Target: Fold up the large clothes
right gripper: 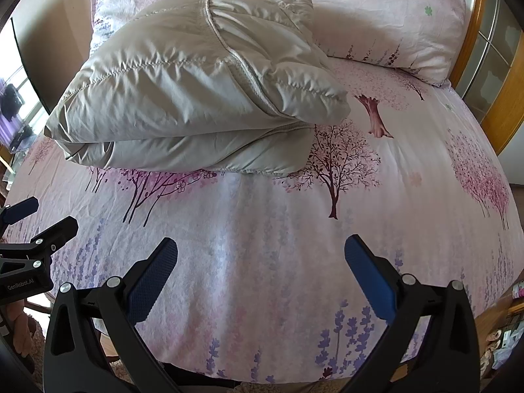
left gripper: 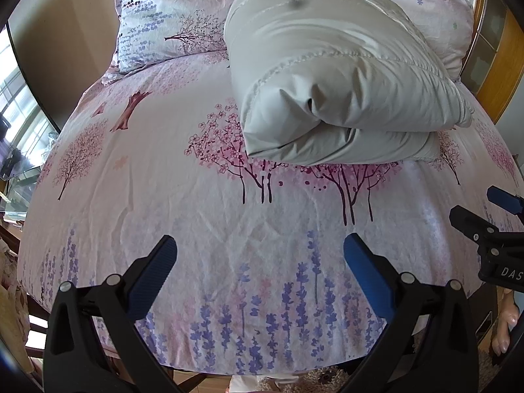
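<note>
jacket (right gripper: 196, 75): quilted cloth, slight sheen | bedsheet (right gripper: 262, 245): matt printed cloth | headboard (right gripper: 471, 32): glossy wood

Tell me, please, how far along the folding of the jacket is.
It looks essentially done: the jacket lies on the bed as a compact, layered bundle, in front of the pillows. Nothing is in hand: the left gripper and right gripper are both open and apart from it. What is left, at most, is tidying the loose front edge.

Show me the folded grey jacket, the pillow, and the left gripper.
folded grey jacket (right gripper: 196, 98): right wrist view, top panel.
pillow (right gripper: 386, 23): right wrist view, front face.
left gripper (left gripper: 260, 273): left wrist view, between its open fingertips.
</note>
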Tool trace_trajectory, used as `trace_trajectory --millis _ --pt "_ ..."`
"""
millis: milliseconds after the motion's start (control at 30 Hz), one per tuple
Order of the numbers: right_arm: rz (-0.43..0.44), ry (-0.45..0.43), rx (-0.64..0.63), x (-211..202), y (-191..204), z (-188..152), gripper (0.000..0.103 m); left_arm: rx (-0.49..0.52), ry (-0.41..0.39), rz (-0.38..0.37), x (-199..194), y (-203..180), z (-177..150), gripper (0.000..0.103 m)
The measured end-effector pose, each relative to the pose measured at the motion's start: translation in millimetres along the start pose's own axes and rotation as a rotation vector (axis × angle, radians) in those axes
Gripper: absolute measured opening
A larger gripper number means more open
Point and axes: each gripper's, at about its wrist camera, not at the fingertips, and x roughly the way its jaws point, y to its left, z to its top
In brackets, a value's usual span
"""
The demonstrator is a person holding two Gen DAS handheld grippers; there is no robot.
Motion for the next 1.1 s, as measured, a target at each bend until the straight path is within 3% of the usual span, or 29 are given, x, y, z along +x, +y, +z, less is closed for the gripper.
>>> trace_trajectory --millis 1100 --pt "0.005 0.008 0.007 3.9 -2.5 -0.5 0.102 -0.002 0.006 -0.011 2.8 3.5 0.8 0.101"
